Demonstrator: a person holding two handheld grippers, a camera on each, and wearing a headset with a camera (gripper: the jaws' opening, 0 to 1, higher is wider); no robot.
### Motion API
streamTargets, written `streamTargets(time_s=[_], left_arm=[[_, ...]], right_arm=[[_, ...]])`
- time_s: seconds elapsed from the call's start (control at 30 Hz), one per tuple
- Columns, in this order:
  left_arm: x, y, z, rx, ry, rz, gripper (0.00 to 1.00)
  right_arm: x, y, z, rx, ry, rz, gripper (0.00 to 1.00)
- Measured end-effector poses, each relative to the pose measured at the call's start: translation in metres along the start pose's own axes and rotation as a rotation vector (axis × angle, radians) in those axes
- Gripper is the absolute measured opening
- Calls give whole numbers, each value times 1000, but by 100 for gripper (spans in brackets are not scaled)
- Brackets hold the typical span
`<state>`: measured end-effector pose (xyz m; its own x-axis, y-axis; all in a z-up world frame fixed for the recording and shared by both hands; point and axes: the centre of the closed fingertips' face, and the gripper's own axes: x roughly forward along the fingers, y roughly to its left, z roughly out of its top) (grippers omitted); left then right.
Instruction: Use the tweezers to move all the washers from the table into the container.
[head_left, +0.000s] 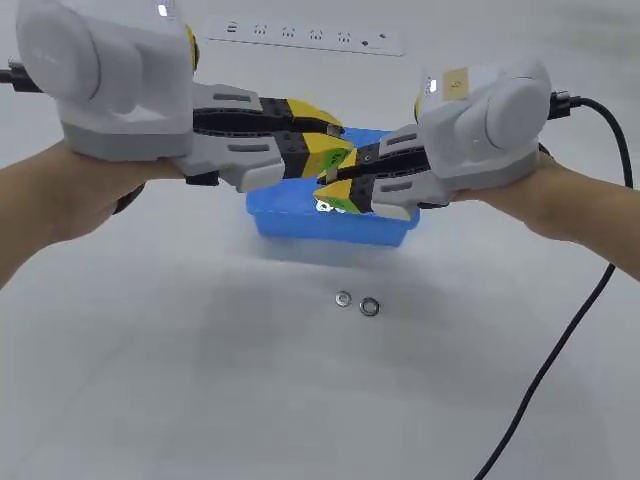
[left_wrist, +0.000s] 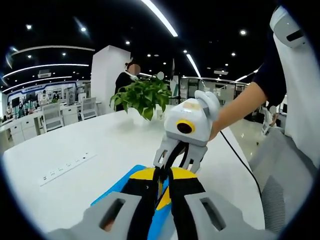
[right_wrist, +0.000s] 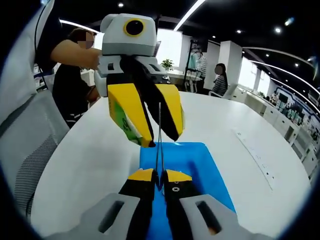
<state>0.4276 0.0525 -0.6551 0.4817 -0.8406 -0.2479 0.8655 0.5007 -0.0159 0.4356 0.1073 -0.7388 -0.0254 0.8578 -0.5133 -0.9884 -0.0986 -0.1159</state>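
Washers (head_left: 369, 307), two, are lying on the bench (head_left: 200, 380), below and nearer the person than the right hand-held gripper (head_left: 335, 190), which is clenching the tweezers (right_wrist: 160, 130) over the container (head_left: 300, 225). Left hand-held gripper (head_left: 340, 150) is flanking the tweezers' far end; its grip I cannot tell.

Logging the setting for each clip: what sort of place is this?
Probably an open-plan office or showroom: office chairs at rows of desks, a potted plant, strip lights on a dark ceiling, and a power strip on the white worktable.
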Motion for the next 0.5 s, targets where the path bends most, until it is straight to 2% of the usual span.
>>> streamTargets(time_s=[0.1, 0.17, 0.23, 0.33, 0.5], left_arm=[[0, 2, 0, 11, 2, -1, 8], [-1, 5, 1, 49, 8, 13, 7], [-2, 3, 2, 49, 9, 0, 7], [-2, 5, 5, 92, 5, 9, 6], [-2, 7, 9, 116, 2, 31, 5]], right_arm=[[0, 1, 0, -19, 9, 5, 8], [0, 1, 1, -23, 8, 2, 8], [-2, -1, 2, -27, 4, -8, 8], [-4, -3, 4, -40, 5, -26, 9], [-9, -7, 6, -40, 14, -60, 12]])
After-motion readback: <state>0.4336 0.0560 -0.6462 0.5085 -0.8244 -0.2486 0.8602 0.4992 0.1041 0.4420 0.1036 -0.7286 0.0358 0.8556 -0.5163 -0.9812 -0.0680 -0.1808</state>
